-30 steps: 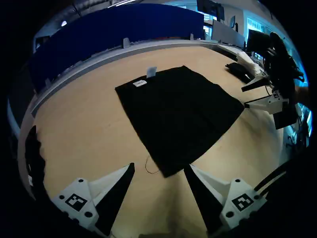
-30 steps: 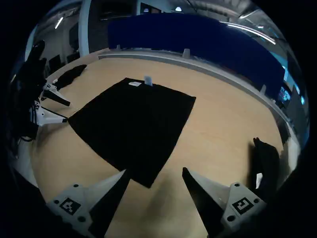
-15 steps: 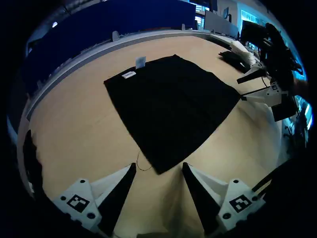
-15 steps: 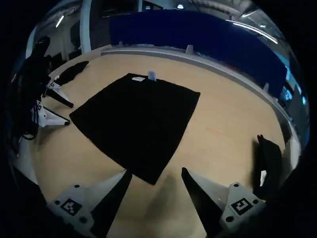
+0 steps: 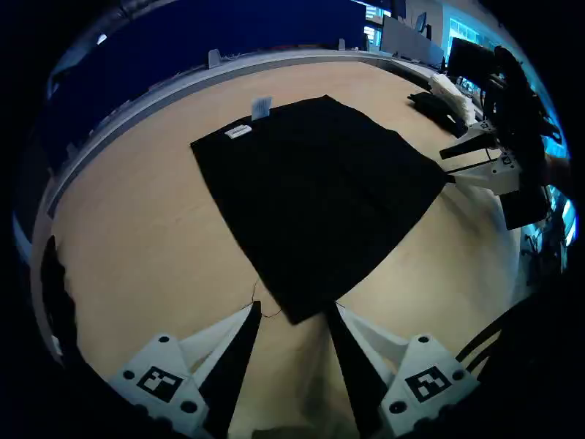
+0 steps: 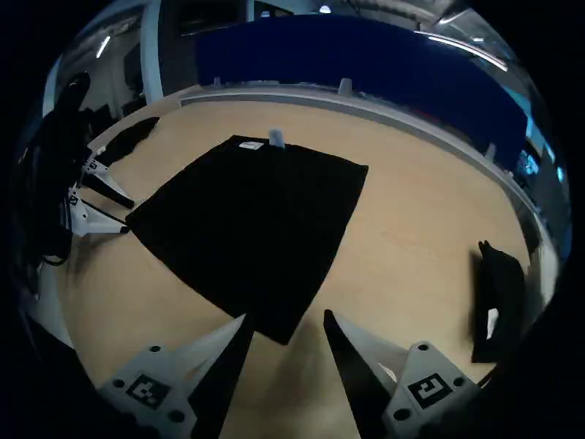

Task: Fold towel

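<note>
A black towel [image 5: 314,190] lies spread flat on the wooden table [image 5: 139,219]. It has a small white label [image 5: 238,132] near its far corner. In the left gripper view my left gripper [image 5: 292,305] is open, low over the table, with the towel's near corner lying between its fingertips. My right gripper [image 5: 446,167] shows at the towel's right corner. In the right gripper view my right gripper [image 6: 287,314] is open, and another corner of the towel [image 6: 256,219] reaches in between its fingers. The left gripper [image 6: 130,218] sits at the towel's left corner there.
A blue partition [image 5: 183,44] runs along the table's far edge. Dark cloths lie at the table's ends [image 5: 439,110] [image 6: 135,135]. A dark object [image 6: 501,300] lies at the right in the right gripper view. A person's dark sleeve [image 5: 523,110] holds the far gripper.
Both grippers' fingers have drawn closer together around the towel corners. Each gripper has also edged slightly forward and lower toward its corner.
</note>
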Demonstrator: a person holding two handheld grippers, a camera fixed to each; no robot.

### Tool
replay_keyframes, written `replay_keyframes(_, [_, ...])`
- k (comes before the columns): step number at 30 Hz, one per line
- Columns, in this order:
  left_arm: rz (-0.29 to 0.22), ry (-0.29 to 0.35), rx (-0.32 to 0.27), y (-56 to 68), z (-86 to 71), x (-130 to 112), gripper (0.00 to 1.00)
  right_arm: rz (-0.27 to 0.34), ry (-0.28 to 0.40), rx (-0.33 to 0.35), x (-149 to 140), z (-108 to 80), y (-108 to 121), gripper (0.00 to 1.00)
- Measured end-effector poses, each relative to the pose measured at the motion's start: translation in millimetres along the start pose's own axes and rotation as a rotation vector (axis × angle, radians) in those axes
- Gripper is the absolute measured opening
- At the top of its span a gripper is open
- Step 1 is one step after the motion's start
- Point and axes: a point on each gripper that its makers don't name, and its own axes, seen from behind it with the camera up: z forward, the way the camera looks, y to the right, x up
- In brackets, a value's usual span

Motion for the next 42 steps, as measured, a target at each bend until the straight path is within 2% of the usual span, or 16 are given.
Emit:
replay_keyframes(9, [0.024, -0.012, -0.008, 3.6, -0.7, 0, 0.35, -0.032, -0.024, 0.009, -6, -1.8, -3, 0.64])
replay_keyframes(11, [0.031, -0.015, -0.008, 4.9, -0.6, -1, 0.32, -0.034, -0.029, 0.013, -7, -2.0, -4, 0.64])
replay_keyframes(20, [0.023, -0.019, -0.013, 6.5, 0.8, -1, 0.29, -0.021, -0.047, 0.025, -15, -1.3, -5, 0.54])
replay_keyframes(31, [0.017, -0.023, -0.006, 5.7, 2.9, -1, 0.23, -0.01, -0.052, 0.025, -17, -1.7, -2, 0.26])
replay_keyframes(41, [0.013, -0.022, 0.003, 5.3, 0.7, -2, 0.18, -0.013, -0.049, 0.028, -16, -1.6, -4, 0.21])
replay_keyframes(42, [0.014, -0.021, 0.003, 5.6, 0.5, -1, 0.15, -0.013, -0.049, 0.029, -15, -1.5, -4, 0.2])
